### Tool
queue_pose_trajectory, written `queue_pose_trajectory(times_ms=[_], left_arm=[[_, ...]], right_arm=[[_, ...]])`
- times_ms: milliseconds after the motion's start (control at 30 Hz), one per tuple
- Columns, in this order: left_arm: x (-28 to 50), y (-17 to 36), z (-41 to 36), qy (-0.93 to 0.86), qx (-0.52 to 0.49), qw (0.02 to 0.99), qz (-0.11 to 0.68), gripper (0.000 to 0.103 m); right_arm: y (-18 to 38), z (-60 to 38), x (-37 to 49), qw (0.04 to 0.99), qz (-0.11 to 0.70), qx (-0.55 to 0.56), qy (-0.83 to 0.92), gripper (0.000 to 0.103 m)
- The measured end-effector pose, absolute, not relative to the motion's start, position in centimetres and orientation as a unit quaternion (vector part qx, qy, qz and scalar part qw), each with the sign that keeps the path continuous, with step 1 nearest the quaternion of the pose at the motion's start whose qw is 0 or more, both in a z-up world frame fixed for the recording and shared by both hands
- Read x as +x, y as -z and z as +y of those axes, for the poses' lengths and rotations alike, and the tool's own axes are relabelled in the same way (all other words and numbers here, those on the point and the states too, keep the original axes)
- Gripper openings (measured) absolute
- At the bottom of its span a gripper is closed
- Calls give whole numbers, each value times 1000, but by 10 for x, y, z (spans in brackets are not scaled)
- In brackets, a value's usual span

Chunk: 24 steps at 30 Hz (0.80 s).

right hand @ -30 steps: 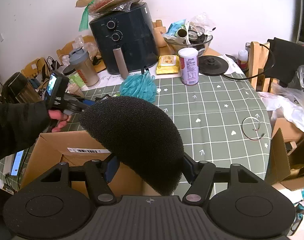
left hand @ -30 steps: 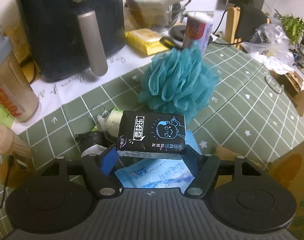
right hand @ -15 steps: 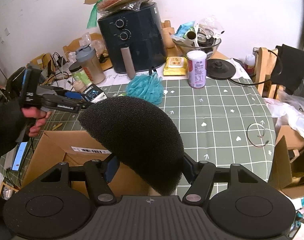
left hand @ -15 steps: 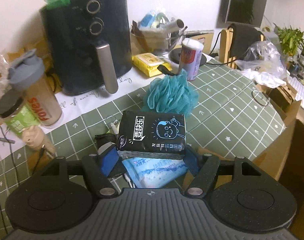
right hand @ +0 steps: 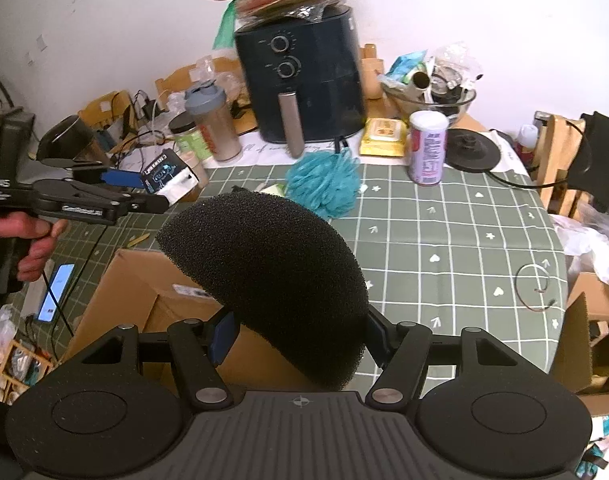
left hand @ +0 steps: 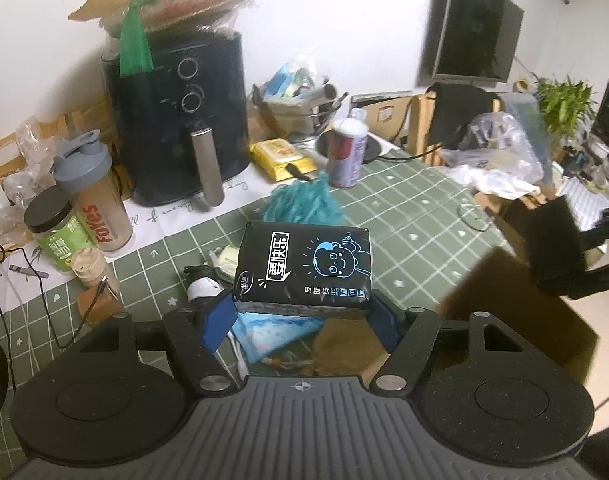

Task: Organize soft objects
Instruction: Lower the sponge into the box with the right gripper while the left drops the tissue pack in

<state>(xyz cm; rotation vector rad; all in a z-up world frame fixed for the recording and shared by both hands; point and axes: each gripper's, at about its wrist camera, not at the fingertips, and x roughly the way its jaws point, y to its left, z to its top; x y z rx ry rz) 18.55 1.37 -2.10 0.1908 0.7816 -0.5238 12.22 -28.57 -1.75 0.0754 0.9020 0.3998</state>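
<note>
Holding a black plastic-wrapped tissue pack with a blue cartoon face (left hand: 304, 268), the left gripper (left hand: 302, 318) is keeping its two blue-padded fingers (left hand: 219, 322) pressed on the short sides of the pack, so the jaws are closed as far as the pack allows. This pack is hanging in the air above the green checked tablecloth (left hand: 416, 248), and a light blue soft packet (left hand: 272, 334) is lying on the table under it. A teal mesh bath sponge (left hand: 302, 204) is resting on the cloth just behind the pack, near the black air fryer with a silver handle (left hand: 180, 120) and the purple cylindrical can (left hand: 346, 154). The right gripper (right hand: 298, 340) is squeezing a large black half-round foam sponge (right hand: 272, 280) between its fingers, the jaws being closed on the lower part of the foam. This foam is sitting in the air over an open brown cardboard box (right hand: 152, 284), which is standing at the near edge of the table. In the right wrist view, a bare hand (right hand: 28, 240) is gripping the handle of the left tool at the far left, and the tissue pack is showing small at its tip, apart from the box.
</note>
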Motion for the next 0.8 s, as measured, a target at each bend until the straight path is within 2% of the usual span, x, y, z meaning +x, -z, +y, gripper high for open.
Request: queue_pose_trajectory(times_ms=[300, 800], left_arm=[[142, 13, 9, 265, 75, 883, 381, 69], [103, 38, 0, 261, 60, 858, 438, 69]], right_arm=[[19, -265, 117, 865, 453, 19, -216, 67], [33, -243, 107, 836, 509, 9, -206, 68]])
